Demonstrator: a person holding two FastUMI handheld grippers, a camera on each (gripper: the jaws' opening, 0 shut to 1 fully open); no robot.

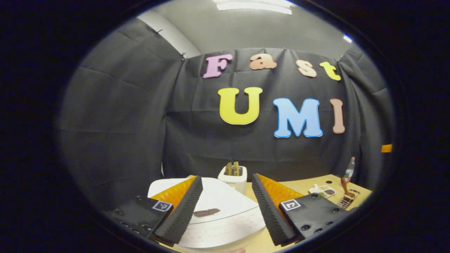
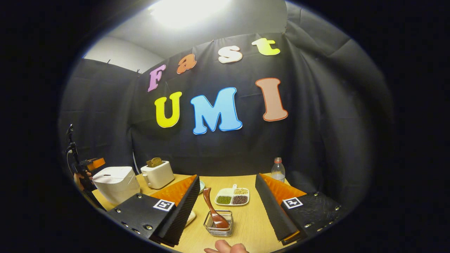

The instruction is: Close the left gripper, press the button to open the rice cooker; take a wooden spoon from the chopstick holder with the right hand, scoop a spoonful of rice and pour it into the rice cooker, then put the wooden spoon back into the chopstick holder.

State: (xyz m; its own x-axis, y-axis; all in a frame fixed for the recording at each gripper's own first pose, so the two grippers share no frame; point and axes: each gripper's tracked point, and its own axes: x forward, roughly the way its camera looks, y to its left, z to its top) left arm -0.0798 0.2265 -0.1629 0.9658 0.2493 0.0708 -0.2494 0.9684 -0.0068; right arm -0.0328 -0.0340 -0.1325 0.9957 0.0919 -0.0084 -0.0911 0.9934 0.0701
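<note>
The white rice cooker (image 1: 218, 211) stands shut right under my left gripper (image 1: 225, 207), whose fingers are spread wide over its lid, a dark button patch (image 1: 206, 212) between them. In the right gripper view the rice cooker (image 2: 116, 182) sits at the table's left, with the other gripper (image 2: 86, 165) held just behind it. A wooden spoon (image 2: 214, 211) stands in the wire chopstick holder (image 2: 218, 225) between the spread fingers of my right gripper (image 2: 225, 211), which is open and holds nothing. The spoon (image 1: 346, 186) and holder (image 1: 348, 200) also show far right in the left gripper view.
A white toaster (image 2: 157, 174) with bread stands behind the cooker. A divided dish of grains (image 2: 232, 196) lies mid-table, with a plastic bottle (image 2: 277, 170) behind it. A fingertip (image 2: 225, 247) shows at the near edge. The wooden table (image 2: 253, 225) runs to the black cloth wall.
</note>
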